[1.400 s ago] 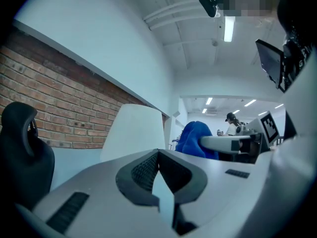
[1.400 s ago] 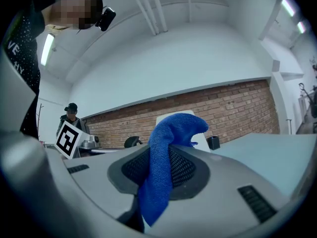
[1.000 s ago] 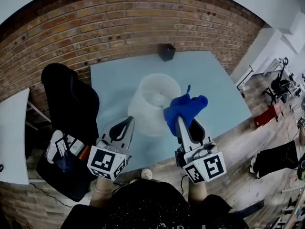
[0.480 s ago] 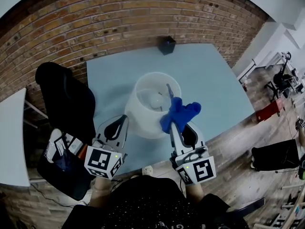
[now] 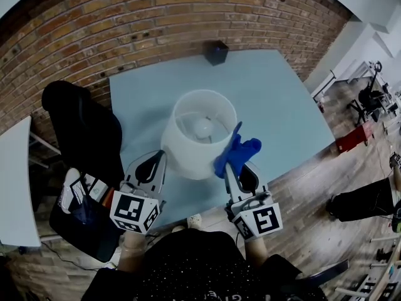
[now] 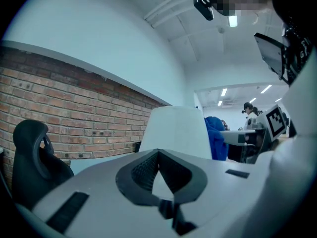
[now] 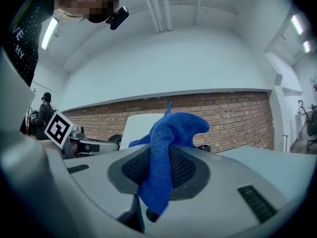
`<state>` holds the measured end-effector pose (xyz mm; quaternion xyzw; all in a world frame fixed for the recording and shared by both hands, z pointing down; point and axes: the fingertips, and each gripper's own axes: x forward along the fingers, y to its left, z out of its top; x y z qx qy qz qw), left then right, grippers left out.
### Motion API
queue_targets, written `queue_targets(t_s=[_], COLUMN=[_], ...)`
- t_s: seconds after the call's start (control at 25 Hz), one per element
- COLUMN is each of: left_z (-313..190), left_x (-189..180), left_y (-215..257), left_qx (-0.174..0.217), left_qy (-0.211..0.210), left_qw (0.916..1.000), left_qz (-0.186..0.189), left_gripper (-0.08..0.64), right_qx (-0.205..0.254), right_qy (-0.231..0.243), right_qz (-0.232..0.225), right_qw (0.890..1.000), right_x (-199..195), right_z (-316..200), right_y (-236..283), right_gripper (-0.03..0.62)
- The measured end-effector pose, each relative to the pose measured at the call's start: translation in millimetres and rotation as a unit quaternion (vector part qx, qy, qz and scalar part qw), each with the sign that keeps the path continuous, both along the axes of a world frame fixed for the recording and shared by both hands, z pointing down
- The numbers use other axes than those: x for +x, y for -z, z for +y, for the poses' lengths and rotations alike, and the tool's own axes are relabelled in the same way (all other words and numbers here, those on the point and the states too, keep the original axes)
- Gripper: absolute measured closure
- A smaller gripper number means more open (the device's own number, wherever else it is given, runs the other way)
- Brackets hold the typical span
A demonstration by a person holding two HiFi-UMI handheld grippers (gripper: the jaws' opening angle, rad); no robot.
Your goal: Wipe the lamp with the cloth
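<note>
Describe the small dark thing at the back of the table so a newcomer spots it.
Start from the pale blue table in front of the brick wall. Beyond the white lamp standing mid-table, at the table's far edge by the wall, sits a small black box, the only black thing on the tabletop.
</note>
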<state>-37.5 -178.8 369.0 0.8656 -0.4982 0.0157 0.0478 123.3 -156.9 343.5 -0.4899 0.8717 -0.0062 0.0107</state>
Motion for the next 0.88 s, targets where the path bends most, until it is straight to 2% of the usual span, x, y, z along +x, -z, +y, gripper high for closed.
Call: queue_targets(t_s=[0.44, 0.88], left_z=[9, 7], left_x=[4, 2], left_y=[-11, -13], left_qx=[-0.011, -0.015], left_qy=[-0.002, 0.008], left_qw=[0.9999, 0.9998], left_qz=[0.001, 0.0], left_gripper=[0.551, 0.552], right_qx=[-0.057, -0.133], right_qy=[-0.022, -0.044], right_qz=[0.002, 0.002], right_qw=[0.998, 0.99], right_x=[15, 40], right_z=[0, -8], right_y=[-46, -98], right_gripper=[0.503, 0.503])
